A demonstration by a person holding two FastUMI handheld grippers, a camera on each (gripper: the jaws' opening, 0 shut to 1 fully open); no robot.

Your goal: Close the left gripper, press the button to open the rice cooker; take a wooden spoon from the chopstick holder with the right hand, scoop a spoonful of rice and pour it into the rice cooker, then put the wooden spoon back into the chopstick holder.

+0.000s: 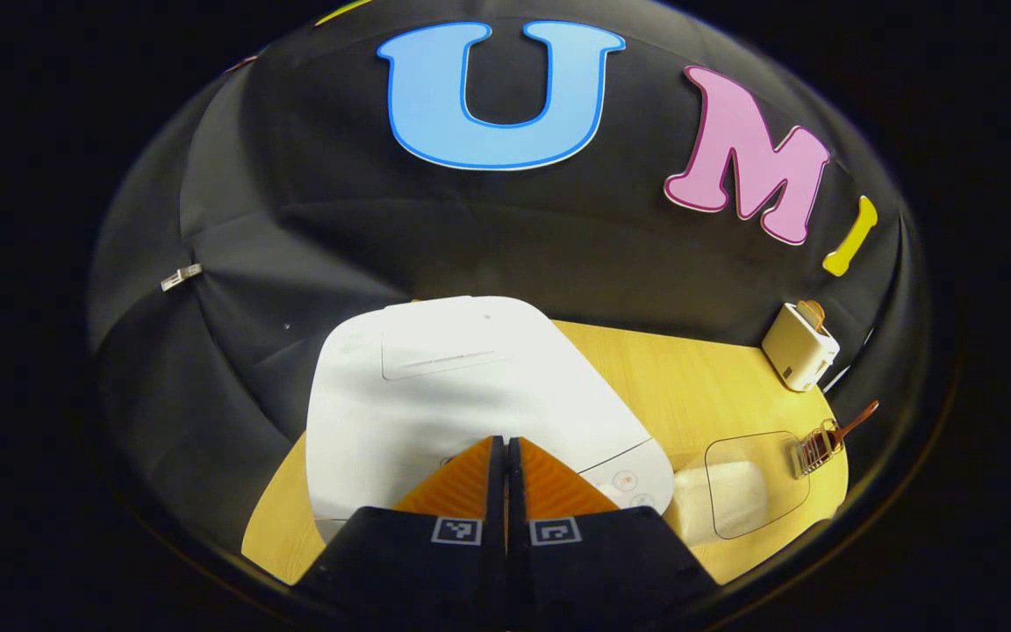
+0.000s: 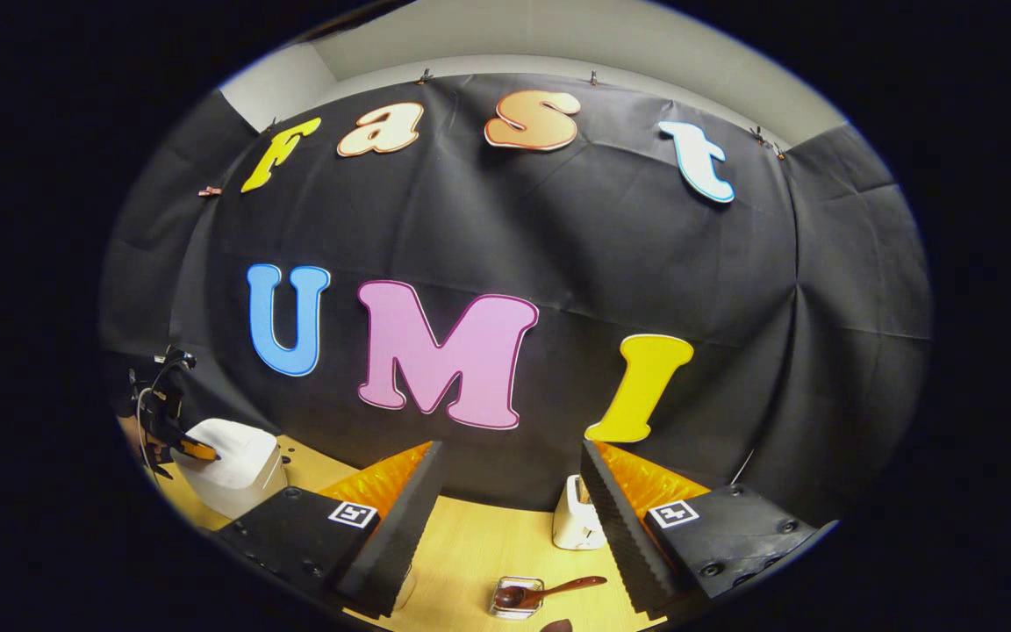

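Left gripper view | left gripper (image 1: pixel 505 443) fingers together over rice cooker (image 1: pixel 462 395); we press squarely on its button | right gripper (image 2: pixel 505 491) fingers apart, empty

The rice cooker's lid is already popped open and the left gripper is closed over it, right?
Not quite. The rice cooker lid is down flat, not open, as the left gripper view shows. The rest holds: the left gripper has its fingers together, poised over the front of the cooker.
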